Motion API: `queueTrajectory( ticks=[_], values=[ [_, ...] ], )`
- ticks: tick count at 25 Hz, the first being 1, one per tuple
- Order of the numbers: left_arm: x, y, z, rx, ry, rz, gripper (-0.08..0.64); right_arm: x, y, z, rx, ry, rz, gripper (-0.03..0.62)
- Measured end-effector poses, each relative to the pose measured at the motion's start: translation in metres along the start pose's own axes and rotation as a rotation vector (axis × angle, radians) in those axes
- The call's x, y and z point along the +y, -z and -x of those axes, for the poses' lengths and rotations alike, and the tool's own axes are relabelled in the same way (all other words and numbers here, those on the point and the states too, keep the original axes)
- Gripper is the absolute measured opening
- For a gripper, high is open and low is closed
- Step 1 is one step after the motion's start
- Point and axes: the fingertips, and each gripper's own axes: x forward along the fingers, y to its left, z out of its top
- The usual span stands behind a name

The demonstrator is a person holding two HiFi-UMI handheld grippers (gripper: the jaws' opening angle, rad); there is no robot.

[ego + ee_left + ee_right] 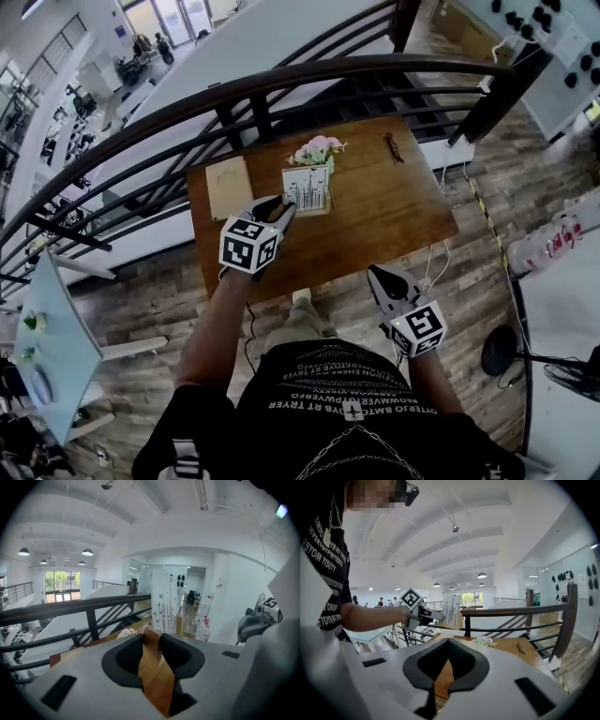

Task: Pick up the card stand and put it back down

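Left claw (284, 208) is clamped on the card stand (307, 189). In the left gripper view its jaws sit a block's width apart with the wooden base (151, 667) pinched between them, and the card (165, 599) stands upright just past the tips. The right gripper view shows the stand clear of the surface (394, 216), about level with the railing's (281, 80) top rail. From the head view I place it over the middle of the surface toward the far edge, just on the near side of the flowers (317, 150). The tan pad (228, 186) lies by the left edge and a small dark bit (394, 147) near the far right corner, both well apart from the stand.

Right claw (378, 275) hangs off the near edge, tips together with nothing between them.

My handling read:
- The stand looks light. The base is stiff wood and takes a firm pinch.
- The card is thin and I'd guess floppy. It seems to just sit in the base, so I wouldn't grab it, as it could bend or pull out.
- The base faces look smooth, so slip or twist in the pads is the risk. I'm keeping the grip low, across the block's side faces.
- The tall card over a small foot is tippy. I'll keep it upright, land the base flat and leave the flowers some room.
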Motion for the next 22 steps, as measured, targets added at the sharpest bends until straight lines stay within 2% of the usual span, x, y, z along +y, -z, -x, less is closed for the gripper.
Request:
queueTrajectory(
  ticks=[10, 22],
  values=[
    [0.010, -0.037, 0.029, -0.060, -0.015, 0.033, 0.143, 0.014, -0.002, 0.001, -0.011, -0.019, 0.005, 0.014],
    [0.014, -0.067, 0.059, -0.122, -0.029, 0.026, 0.143, 0.022, 0.003, 0.006, -0.015, -0.025, 0.013, 0.014]
  ],
)
